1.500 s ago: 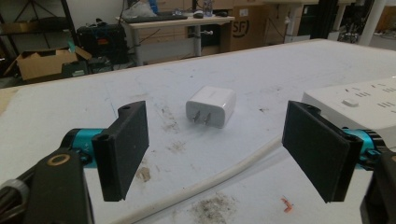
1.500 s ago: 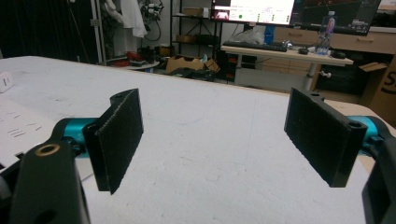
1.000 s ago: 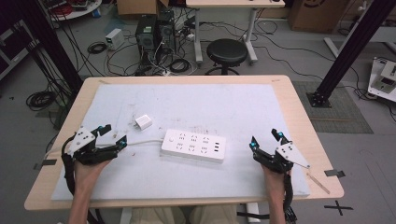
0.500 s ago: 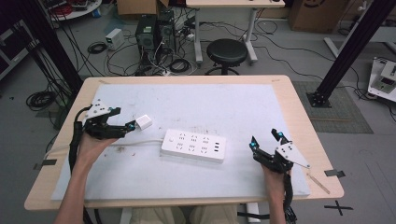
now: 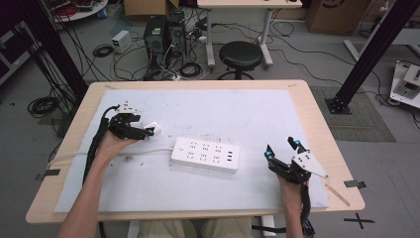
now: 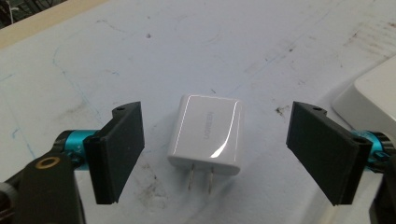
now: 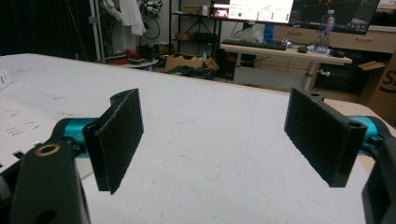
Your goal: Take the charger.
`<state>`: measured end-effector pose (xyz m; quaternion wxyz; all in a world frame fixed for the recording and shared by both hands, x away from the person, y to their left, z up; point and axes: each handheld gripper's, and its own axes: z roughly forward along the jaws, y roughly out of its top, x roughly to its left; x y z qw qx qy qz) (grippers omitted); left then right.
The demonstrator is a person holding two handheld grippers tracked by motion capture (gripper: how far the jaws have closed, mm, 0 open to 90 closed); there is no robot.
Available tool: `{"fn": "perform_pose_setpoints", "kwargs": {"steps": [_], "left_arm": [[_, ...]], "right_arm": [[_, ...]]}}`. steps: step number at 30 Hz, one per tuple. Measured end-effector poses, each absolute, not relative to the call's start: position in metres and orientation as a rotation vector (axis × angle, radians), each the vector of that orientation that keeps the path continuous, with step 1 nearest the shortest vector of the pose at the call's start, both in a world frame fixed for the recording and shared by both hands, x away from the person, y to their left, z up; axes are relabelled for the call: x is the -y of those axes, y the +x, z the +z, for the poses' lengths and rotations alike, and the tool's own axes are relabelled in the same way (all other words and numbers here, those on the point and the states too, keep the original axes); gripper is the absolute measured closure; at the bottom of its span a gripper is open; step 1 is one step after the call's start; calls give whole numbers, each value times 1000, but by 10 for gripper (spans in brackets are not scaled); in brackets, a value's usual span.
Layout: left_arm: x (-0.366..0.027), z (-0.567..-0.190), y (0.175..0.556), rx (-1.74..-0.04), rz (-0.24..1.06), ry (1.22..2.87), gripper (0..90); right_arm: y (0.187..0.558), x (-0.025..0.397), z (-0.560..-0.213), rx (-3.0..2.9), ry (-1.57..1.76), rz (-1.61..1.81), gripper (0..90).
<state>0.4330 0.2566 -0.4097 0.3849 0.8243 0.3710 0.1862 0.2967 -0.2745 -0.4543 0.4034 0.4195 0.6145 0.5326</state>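
white plastic, glossy, with a bright glare streak: the charger (image 6: pixel 206 134) lies flat on the pale mat (image 5: pixel 237 106), its 2 metal prongs pointing back toward the left gripper (image 6: pixel 212 149). faint grey lettering on its face is too small to read. in the high view the gripper's black body covers part of it. the jaws stand wide apart on either side of the charger, not touching it. the power strip (image 5: pixel 205 154) sits just to the charger's right, cut off in the left gripper view. well beyond the strip, the right gripper (image 5: pixel 281 148) is held with jaws apart, holding nothing.
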Motion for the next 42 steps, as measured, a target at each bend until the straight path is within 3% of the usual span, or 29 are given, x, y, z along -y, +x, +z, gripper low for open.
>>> {"fn": "perform_pose_setpoints", "kwargs": {"steps": [31,42], "left_arm": [[-248,-439,451,-978,413,2202,257],[-246,-442,452,-968,412,2213,336]], "right_arm": [[297,274,-454,-1555,1052,1344,199],[297,274,-454,-1551,1047,1338,199]]}}
